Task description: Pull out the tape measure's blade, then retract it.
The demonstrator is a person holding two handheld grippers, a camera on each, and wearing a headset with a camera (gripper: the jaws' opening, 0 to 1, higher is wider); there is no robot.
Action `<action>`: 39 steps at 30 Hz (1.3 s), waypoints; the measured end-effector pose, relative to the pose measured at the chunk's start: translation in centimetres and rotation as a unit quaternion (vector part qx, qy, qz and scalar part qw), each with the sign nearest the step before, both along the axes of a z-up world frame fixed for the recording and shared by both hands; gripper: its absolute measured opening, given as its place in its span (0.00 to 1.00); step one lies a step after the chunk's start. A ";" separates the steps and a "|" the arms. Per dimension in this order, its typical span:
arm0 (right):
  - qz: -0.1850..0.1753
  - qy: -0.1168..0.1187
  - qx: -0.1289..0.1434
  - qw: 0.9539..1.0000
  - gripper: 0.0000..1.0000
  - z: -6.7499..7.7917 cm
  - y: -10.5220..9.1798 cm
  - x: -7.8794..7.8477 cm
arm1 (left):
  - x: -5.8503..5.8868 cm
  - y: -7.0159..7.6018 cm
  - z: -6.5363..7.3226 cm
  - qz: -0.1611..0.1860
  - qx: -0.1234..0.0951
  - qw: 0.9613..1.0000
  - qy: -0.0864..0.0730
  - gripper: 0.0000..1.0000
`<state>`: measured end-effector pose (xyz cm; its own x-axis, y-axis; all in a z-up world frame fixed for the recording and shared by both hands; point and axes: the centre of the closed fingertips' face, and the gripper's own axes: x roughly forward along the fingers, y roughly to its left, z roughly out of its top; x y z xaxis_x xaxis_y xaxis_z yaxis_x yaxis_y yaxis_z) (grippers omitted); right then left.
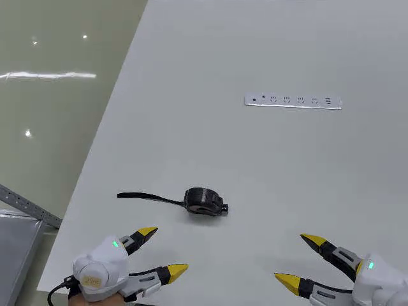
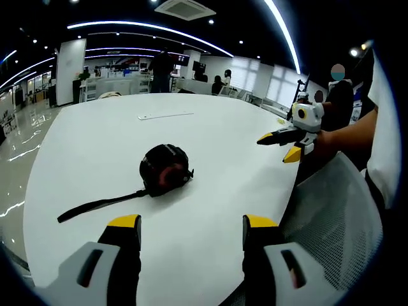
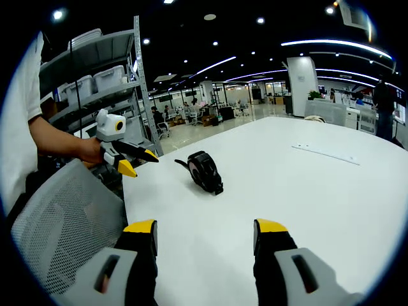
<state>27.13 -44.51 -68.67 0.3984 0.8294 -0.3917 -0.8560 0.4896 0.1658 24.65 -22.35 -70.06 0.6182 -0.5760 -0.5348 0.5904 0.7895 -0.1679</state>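
Note:
A black tape measure (image 1: 204,201) lies on the white table (image 1: 255,159), its wrist strap (image 1: 143,197) trailing to the left; no blade is pulled out. My left gripper (image 1: 157,252) hovers open near the table's front edge, below and left of the tape. My right gripper (image 1: 301,258) is open at the front right, further from it. In the left gripper view the tape measure (image 2: 165,169) sits ahead of the open gripper (image 2: 190,222), with the right gripper (image 2: 279,145) beyond. In the right gripper view the tape measure (image 3: 204,171) lies ahead of the gripper (image 3: 205,225), the left gripper (image 3: 138,162) at left.
A white power strip (image 1: 293,101) lies flat on the table further back. The table's left edge (image 1: 102,134) drops to a glossy floor. A grey mesh chair back (image 3: 60,223) stands at the table's near edge. Shelving with bins (image 3: 105,70) and people are in the background.

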 end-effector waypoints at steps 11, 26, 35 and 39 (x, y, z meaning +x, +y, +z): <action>0.016 -0.002 -0.001 1.000 0.61 -0.3 0.8 1.2 | 1.6 -0.3 -0.1 -0.008 0.002 1.000 0.001 0.63; 0.037 -0.001 0.002 0.999 0.60 -1.1 1.8 2.9 | 3.9 0.2 -0.9 -0.024 0.012 1.000 0.002 0.64; 0.048 0.001 0.003 0.999 0.60 -1.5 2.5 4.0 | 5.5 0.9 -1.4 -0.039 0.024 0.999 0.008 0.65; 0.051 0.007 0.002 0.999 0.60 -1.9 2.8 4.3 | 6.0 0.9 -1.7 -0.047 0.025 0.999 0.009 0.64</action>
<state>31.47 -41.73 -70.62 0.3065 0.8666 -0.3938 -0.8989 0.3996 0.1799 30.63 -21.47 -71.71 0.5532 -0.6034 -0.5744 0.6595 0.7384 -0.1405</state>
